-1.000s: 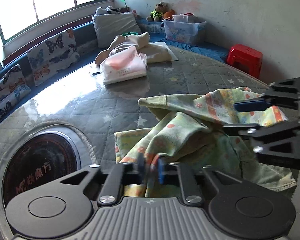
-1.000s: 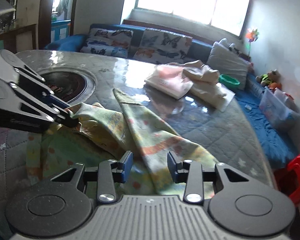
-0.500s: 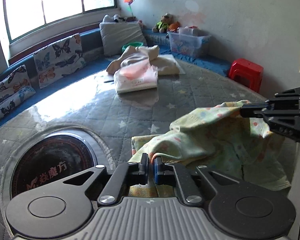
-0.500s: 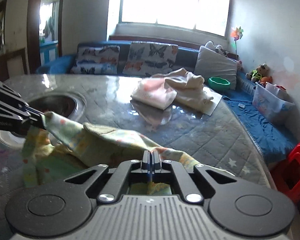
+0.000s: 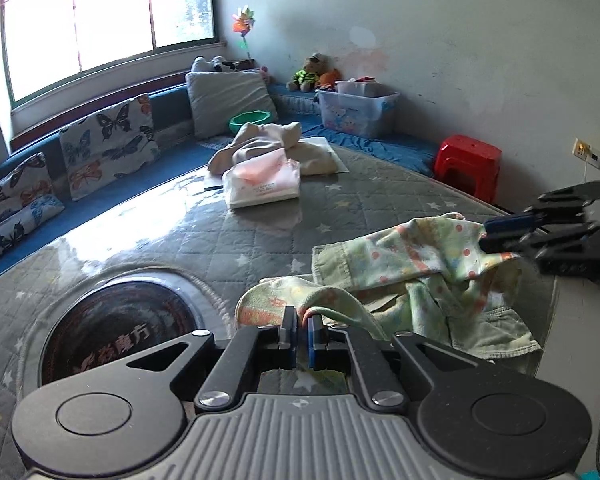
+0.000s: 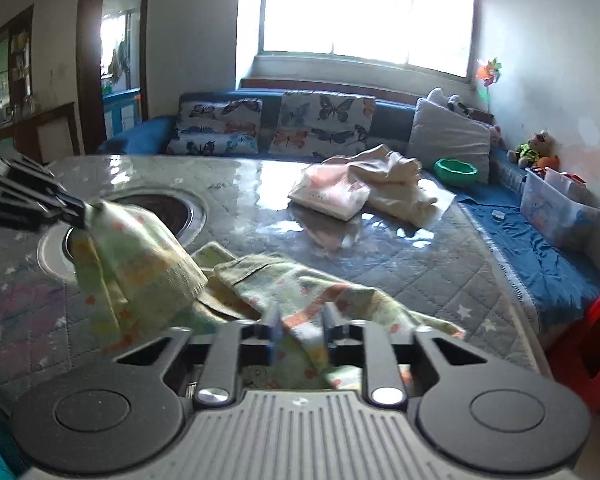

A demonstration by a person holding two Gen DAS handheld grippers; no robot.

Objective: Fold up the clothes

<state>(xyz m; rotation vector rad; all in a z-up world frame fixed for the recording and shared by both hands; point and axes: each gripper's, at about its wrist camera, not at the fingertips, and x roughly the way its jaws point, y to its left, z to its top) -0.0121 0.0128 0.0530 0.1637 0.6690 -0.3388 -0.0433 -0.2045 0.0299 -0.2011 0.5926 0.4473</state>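
A pale green garment with orange and yellow print (image 5: 412, 276) lies bunched near the edge of the grey quilted table (image 5: 204, 240). My left gripper (image 5: 299, 338) is shut on one corner of it and lifts it; it also shows in the right wrist view (image 6: 82, 214) with cloth hanging from it. My right gripper (image 6: 299, 334) has its jaws apart with a fold of the garment (image 6: 316, 300) between them, loose. It shows in the left wrist view (image 5: 496, 236) at the garment's far edge.
A folded pink and white pile (image 5: 262, 184) and a cream garment (image 5: 268, 144) lie at the table's far side. A round dark inset (image 5: 116, 324) sits in the table. A red stool (image 5: 468, 164), a plastic bin (image 5: 356, 112) and cushions (image 6: 320, 124) stand beyond.
My right gripper was shut on the garment half a second ago and has opened. Both grippers rose with the cloth; the left still holds its corner up.
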